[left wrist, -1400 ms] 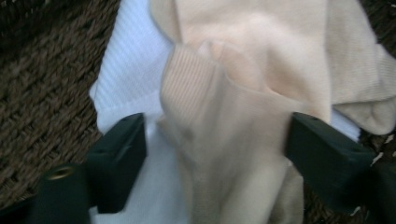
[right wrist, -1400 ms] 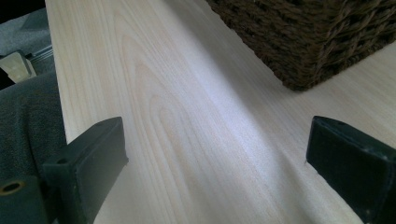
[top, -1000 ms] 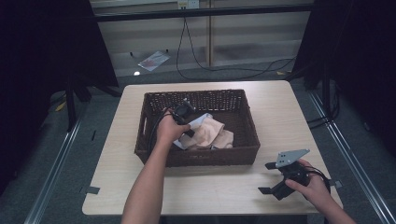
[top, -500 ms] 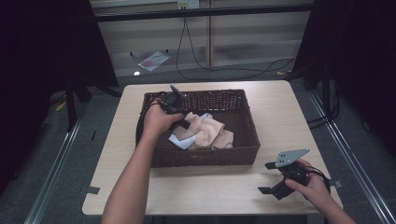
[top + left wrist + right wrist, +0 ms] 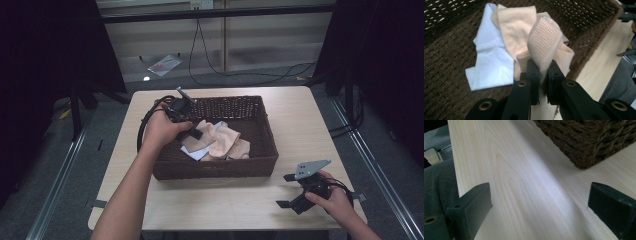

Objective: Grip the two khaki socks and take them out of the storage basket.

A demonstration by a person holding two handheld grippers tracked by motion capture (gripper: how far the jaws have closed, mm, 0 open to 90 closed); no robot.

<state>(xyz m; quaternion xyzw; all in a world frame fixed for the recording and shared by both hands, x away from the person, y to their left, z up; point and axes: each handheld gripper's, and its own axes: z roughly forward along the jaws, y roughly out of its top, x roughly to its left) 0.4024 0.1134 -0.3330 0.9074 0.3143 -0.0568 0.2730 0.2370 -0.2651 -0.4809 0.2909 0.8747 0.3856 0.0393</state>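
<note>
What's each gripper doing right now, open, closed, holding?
Left gripper: closed on the peach cloth, over the wicker basket.
Right gripper: open, holding nothing, above the bare table.

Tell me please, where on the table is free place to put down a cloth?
The wooden table is bare right of the wicker basket, and along the near edge between the basket and the right gripper. The basket is crowded: the peach cloth held by the left gripper, and a white cloth.
</note>
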